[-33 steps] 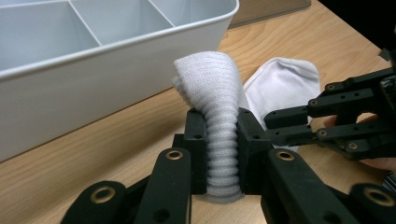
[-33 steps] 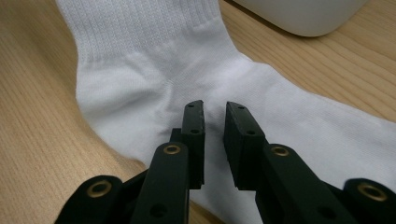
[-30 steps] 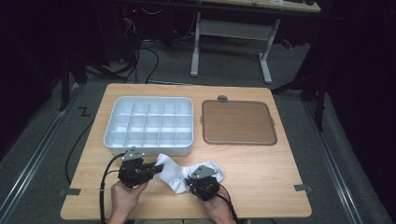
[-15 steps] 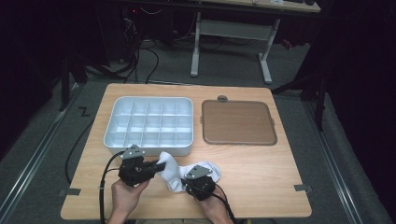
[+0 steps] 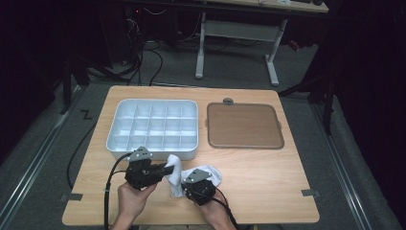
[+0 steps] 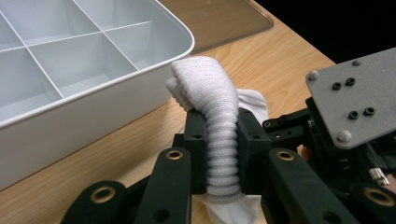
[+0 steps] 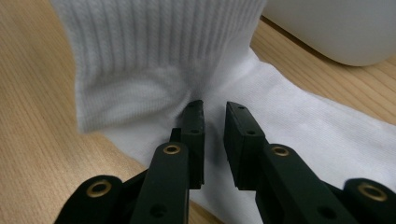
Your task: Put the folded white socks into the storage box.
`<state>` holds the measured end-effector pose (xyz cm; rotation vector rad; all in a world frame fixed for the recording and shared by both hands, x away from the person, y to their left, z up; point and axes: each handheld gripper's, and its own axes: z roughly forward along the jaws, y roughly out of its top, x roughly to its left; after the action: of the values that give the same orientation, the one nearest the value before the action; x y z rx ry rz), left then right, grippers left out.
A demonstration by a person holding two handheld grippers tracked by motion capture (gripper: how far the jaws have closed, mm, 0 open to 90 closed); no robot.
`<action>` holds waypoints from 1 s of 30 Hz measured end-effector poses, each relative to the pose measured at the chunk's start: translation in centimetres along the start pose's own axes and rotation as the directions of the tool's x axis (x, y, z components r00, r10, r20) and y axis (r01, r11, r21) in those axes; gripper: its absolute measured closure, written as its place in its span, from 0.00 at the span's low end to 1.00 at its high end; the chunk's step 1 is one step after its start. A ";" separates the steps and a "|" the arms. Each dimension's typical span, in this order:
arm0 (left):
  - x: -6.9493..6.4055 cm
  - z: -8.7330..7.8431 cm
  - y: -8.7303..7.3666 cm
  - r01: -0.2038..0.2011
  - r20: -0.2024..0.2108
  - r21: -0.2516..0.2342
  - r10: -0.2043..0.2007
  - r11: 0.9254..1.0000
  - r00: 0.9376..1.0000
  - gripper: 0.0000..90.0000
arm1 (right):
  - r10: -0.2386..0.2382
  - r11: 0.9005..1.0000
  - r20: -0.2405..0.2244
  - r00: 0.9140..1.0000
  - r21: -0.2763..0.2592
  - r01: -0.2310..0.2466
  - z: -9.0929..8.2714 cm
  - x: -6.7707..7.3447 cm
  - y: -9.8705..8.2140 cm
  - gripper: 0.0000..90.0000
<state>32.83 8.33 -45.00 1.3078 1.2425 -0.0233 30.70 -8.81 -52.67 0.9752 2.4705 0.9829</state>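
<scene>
High view: white sock (image 5: 174, 168) lying on wooden surface (image 5: 268, 182), lower centre of frame, just below white tray (image 5: 152, 128). Left claw (image 5: 167, 169) at lower left of sock, right claw (image 5: 190, 184) at lower right of it, close together. Hands (image 5: 130, 201) entering from bottom edge.

Left claw view: left claw (image 6: 223, 154) clenched on ribbed cuff of sock (image 6: 219, 135). Cuff bunched into a thick band, pinched between both pads, arching up and over past the tips at centre frame. Rest of sock spread flat on surface behind and below the jaws. Tray wall (image 6: 93, 116) at left of frame, just beside the cuff; touching or not, cannot tell. Brown lid (image 6: 219, 18) at top centre, well apart from the sock. Grey plate of right claw (image 6: 359, 102) at right edge.

Right claw view: right claw (image 7: 215, 116) nearly shut, narrow gap between pads. Tips down on the smooth part of sock (image 7: 289, 126), at the foot of the raised ribbed section at upper centre. Fabric pinched between the pads or not, cannot tell. Tray corner (image 7: 336, 32) at upper right, close to sock.

High view again: lid (image 5: 243, 125) right of tray, flat on surface.
</scene>
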 end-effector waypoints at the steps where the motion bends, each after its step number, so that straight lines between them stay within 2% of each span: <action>1: 0.0 0.0 0.0 0.003 0.001 0.001 -0.003 1.000 1.000 0.86 | 0.001 1.000 0.000 1.000 0.003 -0.001 0.0 0.1 0.1 0.87; 14: 0.0 0.6 -0.1 0.012 0.004 0.011 -0.012 1.000 1.000 0.86 | -0.014 1.000 -0.035 0.999 -0.001 0.014 1.2 1.3 1.2 0.87; 20: 0.2 0.9 -0.4 -0.003 -0.011 0.034 0.003 0.999 1.000 0.86 | 0.013 1.000 -0.071 0.997 -0.005 -0.014 1.3 1.3 1.4 0.84; 25: 0.2 1.0 -0.6 -0.010 -0.022 0.045 0.011 0.999 1.000 0.86 | 0.009 1.000 -0.049 0.999 0.001 -0.009 0.6 1.1 1.3 0.79; 28: 0.3 1.1 -0.7 -0.027 -0.029 0.056 0.029 0.998 0.999 0.86 | 0.016 1.000 -0.035 0.999 -0.024 -0.016 -0.4 0.5 1.1 0.79; 30: 0.3 1.3 -0.8 -0.022 -0.033 0.057 0.024 0.998 0.999 0.86 | 0.024 0.999 -0.018 1.000 -0.036 -0.024 -1.2 0.0 1.0 0.79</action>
<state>33.27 7.31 -46.04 1.3768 1.2633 -0.0200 30.58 -8.91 -51.12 0.9909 2.4517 1.0451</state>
